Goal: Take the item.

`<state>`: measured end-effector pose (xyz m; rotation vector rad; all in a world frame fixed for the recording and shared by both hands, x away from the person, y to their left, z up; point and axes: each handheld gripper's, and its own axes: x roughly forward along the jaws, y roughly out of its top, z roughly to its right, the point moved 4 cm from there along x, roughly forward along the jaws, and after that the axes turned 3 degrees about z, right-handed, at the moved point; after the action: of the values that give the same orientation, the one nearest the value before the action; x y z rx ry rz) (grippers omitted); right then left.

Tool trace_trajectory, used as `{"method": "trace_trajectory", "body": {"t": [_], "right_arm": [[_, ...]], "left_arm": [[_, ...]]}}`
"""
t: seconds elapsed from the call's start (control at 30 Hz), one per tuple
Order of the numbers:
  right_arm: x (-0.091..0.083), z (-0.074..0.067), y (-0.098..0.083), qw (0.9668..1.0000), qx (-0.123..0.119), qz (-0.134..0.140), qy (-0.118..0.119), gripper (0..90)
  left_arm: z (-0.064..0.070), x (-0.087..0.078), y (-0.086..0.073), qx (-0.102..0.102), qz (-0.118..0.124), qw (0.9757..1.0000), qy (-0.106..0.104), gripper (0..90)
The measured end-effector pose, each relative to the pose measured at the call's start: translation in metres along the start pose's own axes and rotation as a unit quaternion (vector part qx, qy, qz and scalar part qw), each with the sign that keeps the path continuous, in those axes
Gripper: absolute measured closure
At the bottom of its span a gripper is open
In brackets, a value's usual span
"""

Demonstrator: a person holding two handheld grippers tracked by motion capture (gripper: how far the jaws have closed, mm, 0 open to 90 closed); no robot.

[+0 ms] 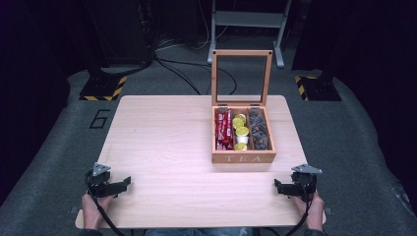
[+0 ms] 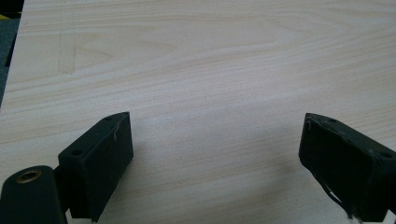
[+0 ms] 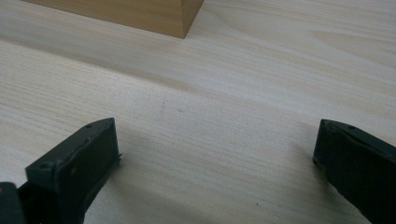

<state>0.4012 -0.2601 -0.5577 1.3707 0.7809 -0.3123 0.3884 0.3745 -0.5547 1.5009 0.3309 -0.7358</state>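
Left tongs [image 1: 124,184] at the near left corner of the worktop [image 1: 162,147], held in a hand [image 1: 91,206]; jaws spread wide, nothing between them. In the left gripper view the left tongs [image 2: 215,154] show bare wood grain across the whole gap, the pads [image 2: 109,158] hovering low over or resting on the surface; which of the two I cannot tell.

Right tongs [image 1: 279,186] at the near right corner, held in the other hand [image 1: 310,209]; jaws likewise spread wide and empty. In the right gripper view the right tongs [image 3: 217,158] frame bare worktop, and a lower corner of the tea box [image 3: 154,16] shows beyond them, apart from the pads.

Both tongs point inward toward the middle. Cables trail off the near edge.

Open room: the near strip between the two tongs is bare, as is the whole left half of the worktop out to its left and far edges.

Tea box [image 1: 243,140] sits right of centre, its front wall marked TEA, near the right tongs but not touching. Lid [image 1: 242,76] stands upright on the far side. Three compartments: red packets [image 1: 224,130] left, yellow-topped cups [image 1: 240,132] middle, dark pieces [image 1: 258,132] right. A narrow margin separates the box from the right edge.

Beyond the far edge: grey floor [image 1: 49,147], cables, stand feet with yellow-black stripes [image 1: 105,88].
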Motion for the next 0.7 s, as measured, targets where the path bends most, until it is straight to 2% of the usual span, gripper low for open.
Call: {"method": "trace_trajectory", "body": {"t": [0.1, 0.47, 0.7], "right_arm": [[0.000, 0.000, 0.000, 1.0000, 0.001, 0.000, -0.001, 0.0], [0.000, -0.001, 0.000, 1.0000, 0.004, -0.001, -0.003, 0.0], [0.000, 0.000, 0.000, 1.0000, 0.003, 0.000, -0.003, 0.0]], "left_arm": [[0.001, 0.000, 0.001, 0.001, 0.000, 1.0000, 0.001, 9.9], [0.022, -0.001, 0.021, 0.036, -0.001, 0.9990, -0.026, 7.5], [0.033, -0.002, 0.034, 0.048, 0.006, 0.9982, -0.036, 6.0]]}}
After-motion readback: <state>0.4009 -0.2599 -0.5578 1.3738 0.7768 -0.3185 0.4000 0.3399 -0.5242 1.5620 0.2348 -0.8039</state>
